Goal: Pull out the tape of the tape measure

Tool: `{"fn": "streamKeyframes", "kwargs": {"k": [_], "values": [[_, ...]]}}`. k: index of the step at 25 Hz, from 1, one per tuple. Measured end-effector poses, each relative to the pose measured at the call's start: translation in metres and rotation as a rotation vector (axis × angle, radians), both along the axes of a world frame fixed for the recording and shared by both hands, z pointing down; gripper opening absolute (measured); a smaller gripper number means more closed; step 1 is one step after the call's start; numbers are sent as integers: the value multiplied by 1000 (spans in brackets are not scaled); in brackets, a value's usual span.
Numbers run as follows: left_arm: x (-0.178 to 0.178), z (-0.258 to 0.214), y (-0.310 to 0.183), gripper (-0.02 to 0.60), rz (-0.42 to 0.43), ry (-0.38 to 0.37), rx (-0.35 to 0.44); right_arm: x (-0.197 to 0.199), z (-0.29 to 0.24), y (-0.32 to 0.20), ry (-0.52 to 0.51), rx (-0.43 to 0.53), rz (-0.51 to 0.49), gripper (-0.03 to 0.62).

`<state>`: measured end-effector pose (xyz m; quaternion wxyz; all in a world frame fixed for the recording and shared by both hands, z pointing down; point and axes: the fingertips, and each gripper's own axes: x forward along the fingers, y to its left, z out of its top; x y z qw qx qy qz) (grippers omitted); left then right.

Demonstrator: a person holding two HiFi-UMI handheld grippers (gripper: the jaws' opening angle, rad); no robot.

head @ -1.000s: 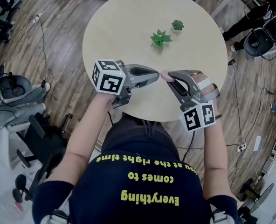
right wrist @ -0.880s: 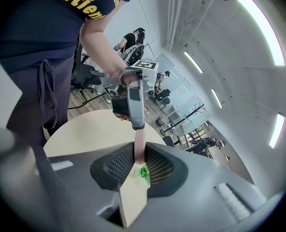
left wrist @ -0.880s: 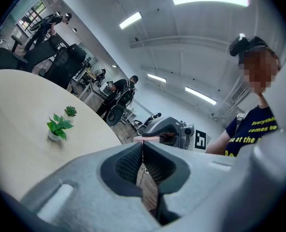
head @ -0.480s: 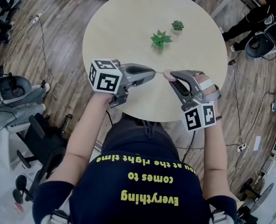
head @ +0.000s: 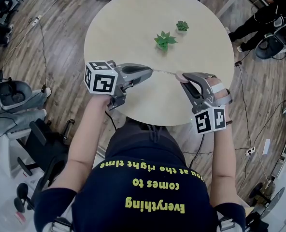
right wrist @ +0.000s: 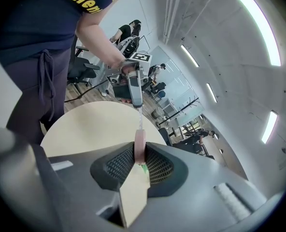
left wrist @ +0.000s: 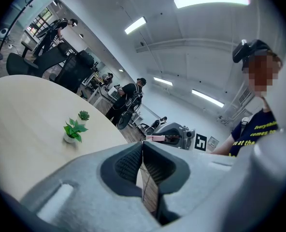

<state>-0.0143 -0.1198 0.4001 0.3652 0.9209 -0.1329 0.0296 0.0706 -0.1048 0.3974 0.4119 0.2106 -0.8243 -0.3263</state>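
Over the near part of the round table [head: 133,18], my right gripper [head: 182,77] is shut on a small pink round tape measure [head: 179,75]. In the right gripper view its case [right wrist: 139,148] stands edge-on between the ribbed pads. A thin white tape [head: 164,72] runs out of it leftwards to my left gripper [head: 151,71], which is shut on the tape's end. The right gripper view shows the tape [right wrist: 139,120] stretched up to the left gripper [right wrist: 135,92]. Seen from my left gripper [left wrist: 143,148], the pink case [left wrist: 155,137] lies straight ahead.
Two small potted green plants [head: 164,40] [head: 182,26] stand on the far half of the table. Office chairs [head: 12,92] and cables lie on the wooden floor at the left. A seated person [head: 264,14] is at the upper right.
My left gripper has moved left, away from the right one, and a longer stretch of tape now shows between them. The right gripper has shifted slightly right.
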Motion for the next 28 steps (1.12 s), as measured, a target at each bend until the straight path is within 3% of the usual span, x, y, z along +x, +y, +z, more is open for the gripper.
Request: {"fn": "streamKeyframes", "kwargs": {"k": [28], "values": [[-82,10,-21,8,-215,-79,-9,84,7,-12,86,6,175,83]]}}
